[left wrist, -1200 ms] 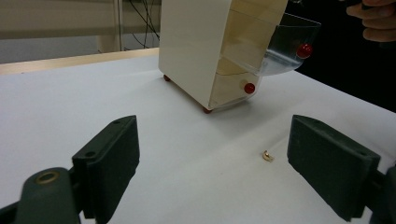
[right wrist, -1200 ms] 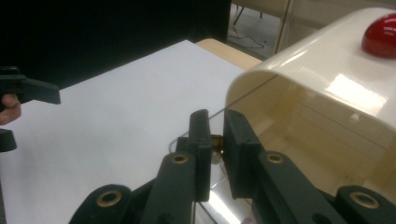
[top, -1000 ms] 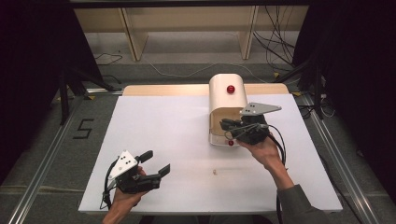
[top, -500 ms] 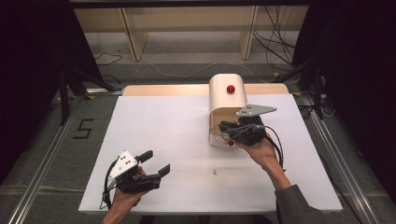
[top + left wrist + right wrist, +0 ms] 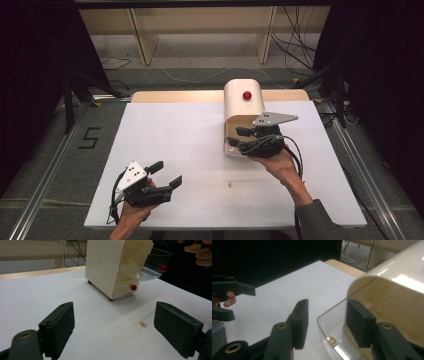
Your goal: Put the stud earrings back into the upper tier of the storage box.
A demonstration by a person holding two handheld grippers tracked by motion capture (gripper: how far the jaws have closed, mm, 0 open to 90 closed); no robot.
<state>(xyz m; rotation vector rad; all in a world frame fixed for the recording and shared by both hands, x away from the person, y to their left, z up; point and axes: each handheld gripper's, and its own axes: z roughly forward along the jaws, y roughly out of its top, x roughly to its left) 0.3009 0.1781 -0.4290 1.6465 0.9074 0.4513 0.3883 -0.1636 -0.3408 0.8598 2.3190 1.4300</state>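
A cream little cabinet (image 5: 243, 102) with red knobs stands at the back right of the white table (image 5: 175, 135). Its clear upper drawer (image 5: 152, 267) is tipped open, and a small gold piece (image 5: 332, 340) lies inside it. My right gripper (image 5: 237, 139) is at that drawer and its jaws have just been opening. They straddle the clear rim (image 5: 329, 322), one inside and one outside, pressing on nothing. A second gold piece (image 5: 230, 184) lies loose on the table. My left gripper (image 5: 167, 173) rests open and empty at the front left.
A wooden strip (image 5: 175, 96) runs along the table's far edge. Metal rails (image 5: 45, 175) flank both sides, with a "5" marked on the floor (image 5: 89, 137) at left. Cables (image 5: 295, 30) and shelf legs (image 5: 140, 35) lie beyond the table.
The right gripper's jaws have spread apart at the cabinet's open drawer. The left gripper has stayed where it was.
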